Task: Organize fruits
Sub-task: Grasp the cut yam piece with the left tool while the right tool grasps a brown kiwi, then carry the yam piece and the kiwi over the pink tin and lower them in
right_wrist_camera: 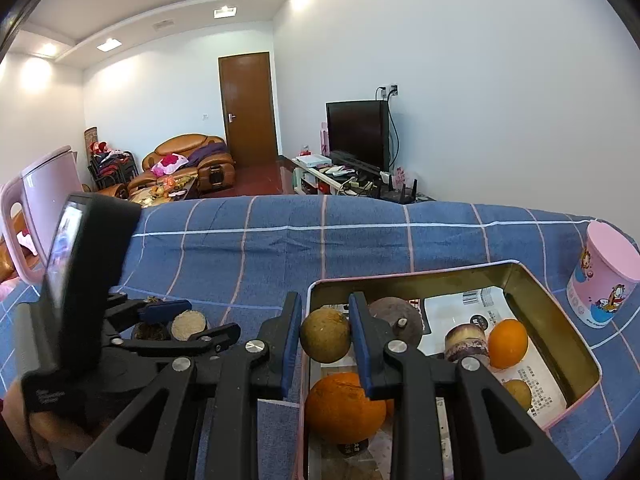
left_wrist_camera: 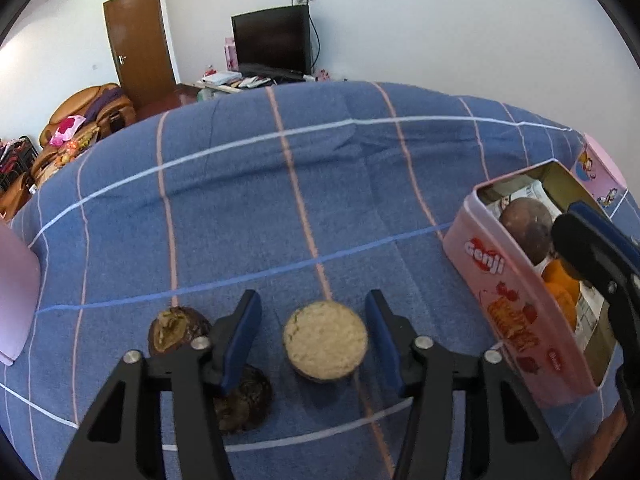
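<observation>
My left gripper [left_wrist_camera: 314, 334] is open around a cut fruit with a pale flat top [left_wrist_camera: 325, 339] lying on the blue checked cloth [left_wrist_camera: 280, 200]; its fingers stand apart from it on both sides. Two dark shrivelled fruits [left_wrist_camera: 176, 330] [left_wrist_camera: 244, 398] lie left of it. My right gripper [right_wrist_camera: 326, 338] is shut on a round brownish-green fruit [right_wrist_camera: 326, 334], held over the left rim of the pink tin box [right_wrist_camera: 560, 308]. Inside the box lie a large orange [right_wrist_camera: 344, 408], a small orange [right_wrist_camera: 507, 343], a dark purple fruit [right_wrist_camera: 396, 320] and a cut purple piece [right_wrist_camera: 466, 344].
A pink round canister [right_wrist_camera: 604, 280] stands right of the box. A pink kettle [right_wrist_camera: 44, 200] stands at the far left. The pink tin box also shows in the left wrist view [left_wrist_camera: 516, 304]. Beyond the cloth's far edge are a TV [right_wrist_camera: 356, 132], a sofa and a door.
</observation>
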A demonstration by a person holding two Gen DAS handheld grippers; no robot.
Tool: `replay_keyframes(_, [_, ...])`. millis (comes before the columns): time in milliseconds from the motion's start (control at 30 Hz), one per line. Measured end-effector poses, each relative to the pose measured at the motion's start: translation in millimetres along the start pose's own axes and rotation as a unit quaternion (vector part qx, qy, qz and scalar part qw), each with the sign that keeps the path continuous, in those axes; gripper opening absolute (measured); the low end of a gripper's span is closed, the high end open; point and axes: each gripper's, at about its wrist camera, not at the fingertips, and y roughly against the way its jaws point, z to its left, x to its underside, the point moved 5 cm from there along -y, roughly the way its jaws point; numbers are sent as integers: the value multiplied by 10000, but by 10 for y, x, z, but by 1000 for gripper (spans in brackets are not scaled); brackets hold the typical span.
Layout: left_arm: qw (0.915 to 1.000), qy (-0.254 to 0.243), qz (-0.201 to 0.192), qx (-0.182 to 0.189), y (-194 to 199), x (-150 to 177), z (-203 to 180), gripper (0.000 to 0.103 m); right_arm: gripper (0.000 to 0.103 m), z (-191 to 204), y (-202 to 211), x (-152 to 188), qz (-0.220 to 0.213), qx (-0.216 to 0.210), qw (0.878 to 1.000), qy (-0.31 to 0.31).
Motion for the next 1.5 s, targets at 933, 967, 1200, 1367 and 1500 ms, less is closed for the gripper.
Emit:
replay_keyframes(933, [9803,562,-1487,-1168,885,319,-105,36,27,72,180,-5,-436,-19,9990,93])
replay_keyframes(967, [9801,569,-1492,-1183,903,330,-107,36,27,85,196,-5,-446,5,9989,112])
replay_keyframes(1200, [9784,675,-1523,-1227,974,406,-142,36,27,129,318,54,-525,83,9983,244])
replay_keyframes(1367, [9772,717,-1557,-1253,1020,455,-177,36,27,130,377,89,-522,80,9983,247])
replay_keyframes(1500, [9758,744,-1597,-1295,1063,489,-204,36,27,126,404,106,-506,68,9984,236])
